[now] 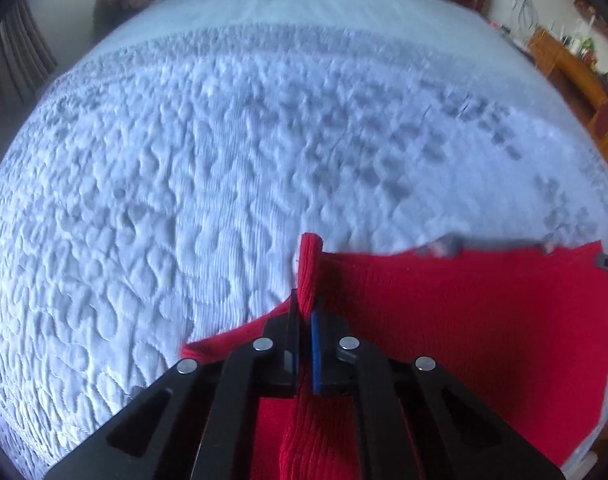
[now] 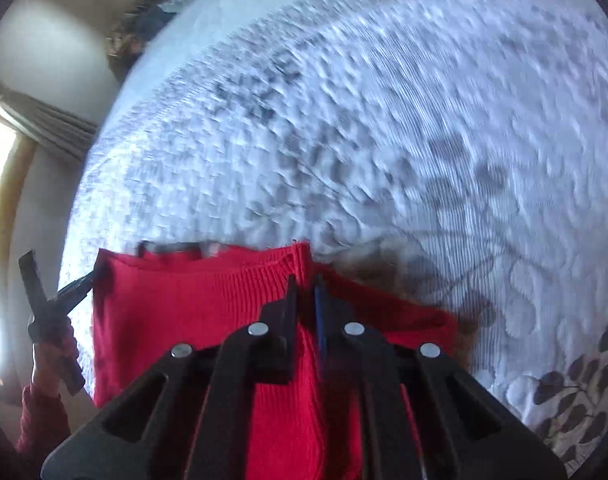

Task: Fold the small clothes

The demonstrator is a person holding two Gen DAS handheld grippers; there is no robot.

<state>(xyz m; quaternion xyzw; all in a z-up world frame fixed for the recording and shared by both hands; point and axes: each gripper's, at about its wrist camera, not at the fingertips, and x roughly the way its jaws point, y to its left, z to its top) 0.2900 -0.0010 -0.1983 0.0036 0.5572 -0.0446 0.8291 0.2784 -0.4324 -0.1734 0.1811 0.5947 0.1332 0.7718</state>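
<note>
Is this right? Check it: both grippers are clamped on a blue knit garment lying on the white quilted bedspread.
Not quite: the garment is red, not blue, as both wrist views show. The rest holds: the left gripper and right gripper are each shut on a pinched fold of it, on the white quilted bedspread.
</note>
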